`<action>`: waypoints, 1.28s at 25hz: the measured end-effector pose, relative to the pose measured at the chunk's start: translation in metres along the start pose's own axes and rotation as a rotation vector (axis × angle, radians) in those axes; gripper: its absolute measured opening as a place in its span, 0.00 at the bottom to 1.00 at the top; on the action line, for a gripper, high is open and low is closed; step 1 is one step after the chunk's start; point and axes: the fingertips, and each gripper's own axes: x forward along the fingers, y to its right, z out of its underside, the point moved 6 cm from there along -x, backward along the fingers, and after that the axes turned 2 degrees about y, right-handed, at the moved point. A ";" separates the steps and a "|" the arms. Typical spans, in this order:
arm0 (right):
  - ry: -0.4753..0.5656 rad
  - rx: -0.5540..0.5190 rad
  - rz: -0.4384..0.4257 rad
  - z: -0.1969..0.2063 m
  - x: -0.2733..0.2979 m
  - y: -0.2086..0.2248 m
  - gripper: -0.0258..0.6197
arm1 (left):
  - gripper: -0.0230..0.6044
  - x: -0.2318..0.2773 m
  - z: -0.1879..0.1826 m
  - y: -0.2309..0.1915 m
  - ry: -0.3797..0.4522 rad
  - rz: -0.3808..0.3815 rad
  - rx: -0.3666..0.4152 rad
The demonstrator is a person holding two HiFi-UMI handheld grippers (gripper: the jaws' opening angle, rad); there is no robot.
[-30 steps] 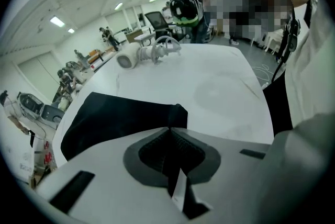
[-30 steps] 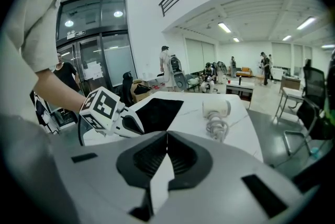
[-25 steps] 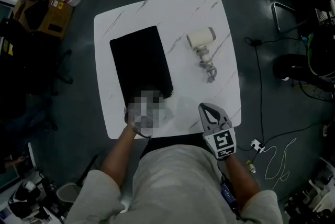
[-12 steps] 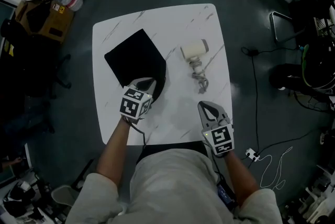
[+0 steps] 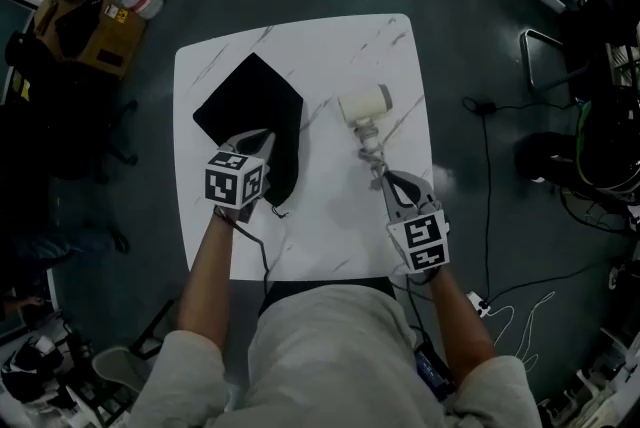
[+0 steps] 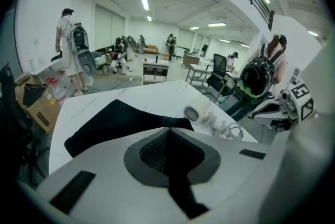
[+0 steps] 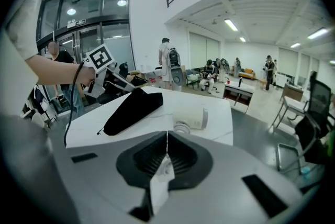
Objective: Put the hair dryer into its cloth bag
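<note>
Two grippers work over the square white marble-patterned table point(image 5: 330, 46). Clutter rings it: a brown cardboard box point(image 5: 95, 28) sits far left, and a thin black cable point(image 5: 490, 146) snakes over the dark floor on the right. Left gripper point(image 5: 255, 138) is pinched tight on the soft, matte black cloth bag point(image 5: 250, 101), with one edge raised off the top. Bare tabletop separates bag from dryer. Right gripper point(image 5: 386, 175), jaws together and empty, hovers just beside the coiled grey cord point(image 5: 372, 154) of the smooth cream barrel-shaped hair dryer point(image 5: 365, 103).

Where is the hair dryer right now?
Head view: the hair dryer lies on the table, right of the cloth bag, just beyond the right gripper.
</note>
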 end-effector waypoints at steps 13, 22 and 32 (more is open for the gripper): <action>-0.231 0.135 -0.056 -0.008 0.051 0.012 0.40 | 0.05 0.007 0.004 0.004 -0.012 0.006 0.005; -0.420 0.170 -0.020 0.004 0.099 0.021 0.46 | 0.05 0.016 0.005 -0.001 -0.004 0.105 0.040; -0.530 0.183 -0.001 0.017 0.132 0.020 0.48 | 0.05 0.018 0.005 -0.017 0.003 0.174 0.028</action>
